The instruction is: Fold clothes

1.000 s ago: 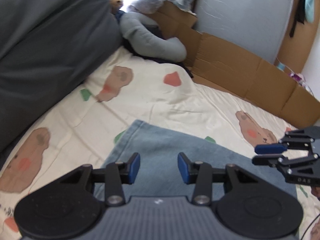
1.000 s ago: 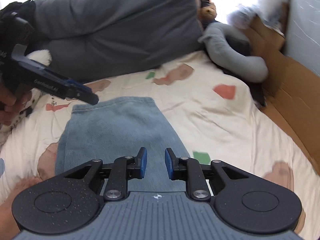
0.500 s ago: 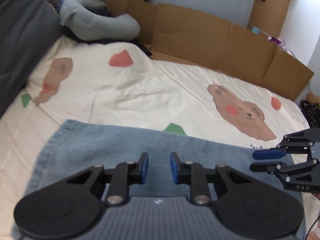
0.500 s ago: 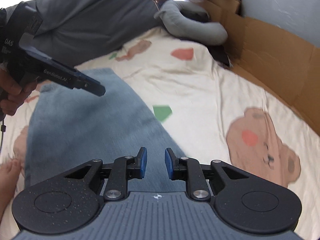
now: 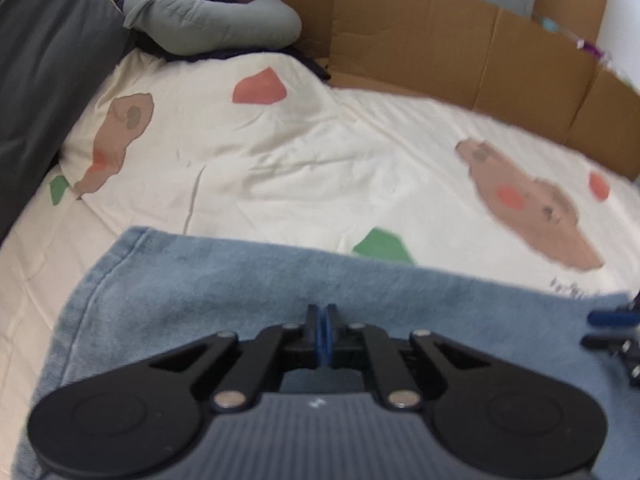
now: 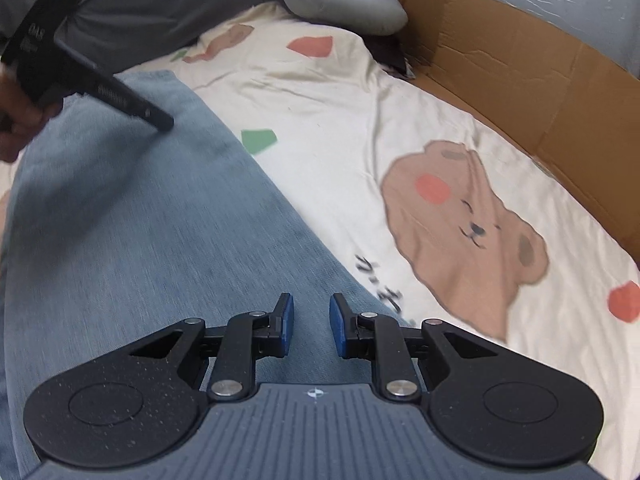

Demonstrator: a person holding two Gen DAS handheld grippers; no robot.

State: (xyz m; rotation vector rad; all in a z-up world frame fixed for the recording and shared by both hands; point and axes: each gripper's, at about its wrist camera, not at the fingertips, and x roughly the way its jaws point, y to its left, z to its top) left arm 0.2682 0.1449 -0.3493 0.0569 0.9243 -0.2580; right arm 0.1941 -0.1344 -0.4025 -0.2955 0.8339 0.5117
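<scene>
A blue denim-like garment point(image 5: 200, 280) lies flat on the bed, also seen in the right wrist view point(image 6: 140, 220). My left gripper point(image 5: 322, 314) is shut, its blue pads pressed together just above the cloth. No fabric shows between them. From the right wrist view, the left gripper point(image 6: 162, 123) touches the garment's far part with its tip. My right gripper point(image 6: 311, 322) stands open with a narrow gap over the cloth's near right edge, and it shows at the left wrist view's right border point(image 5: 608, 330).
The cream bedsheet point(image 5: 320, 152) with bear prints spreads beyond the garment. Cardboard sheets point(image 5: 440, 40) line the far side. A grey stuffed cushion point(image 5: 212, 24) and a dark grey duvet point(image 5: 40, 60) lie at the back left. A hand point(image 6: 16, 120) holds the left gripper.
My left gripper's jaws went from wide apart to shut and dropped closer to the garment. Both grippers swung right and lower, so more of the bear sheet and cardboard is in view.
</scene>
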